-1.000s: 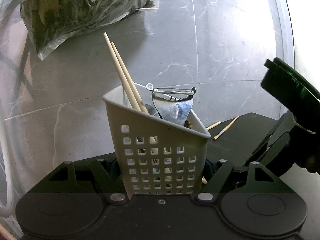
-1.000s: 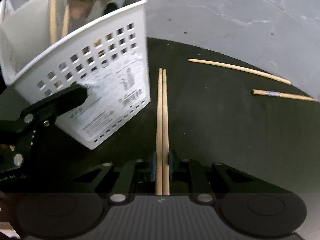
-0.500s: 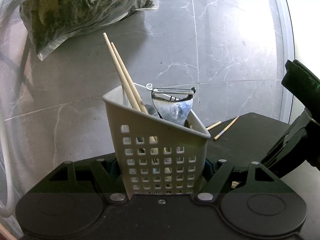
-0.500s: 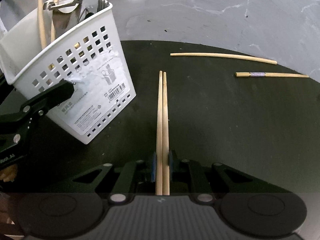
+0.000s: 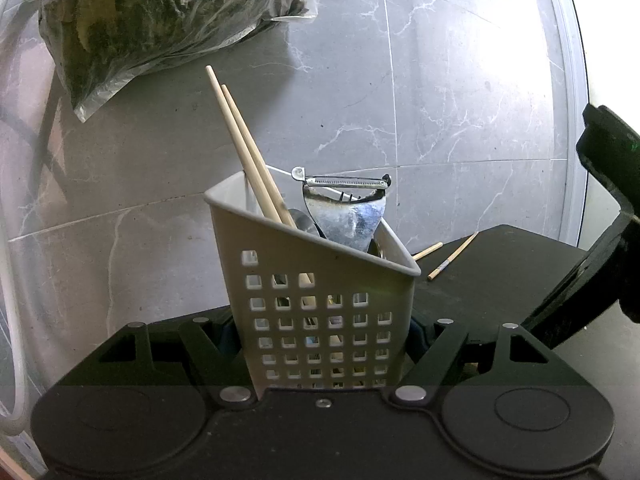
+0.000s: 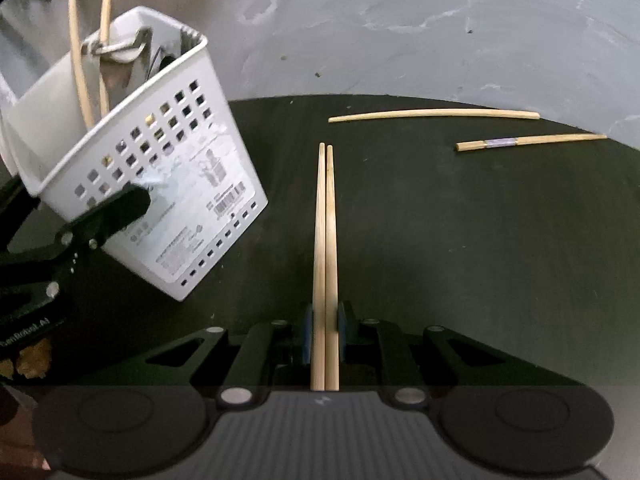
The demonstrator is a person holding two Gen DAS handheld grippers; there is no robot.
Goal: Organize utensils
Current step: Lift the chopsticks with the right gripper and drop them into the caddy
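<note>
My left gripper (image 5: 322,328) clamps the white basket (image 5: 316,300); my right gripper (image 6: 325,332) pinches two chopsticks (image 6: 325,240), the basket at its ten o'clock.

Two matte black handheld grippers, seen from their own wrist cameras

The left gripper (image 5: 322,328) and right gripper (image 6: 324,332) share a black housing with two round embossed discs, silver screw heads and triangular cut-outs in the linkage; beside the white basket (image 6: 168,184), the left's arm bears small white lettering. The right's pads (image 6: 306,334) are blue.
</note>
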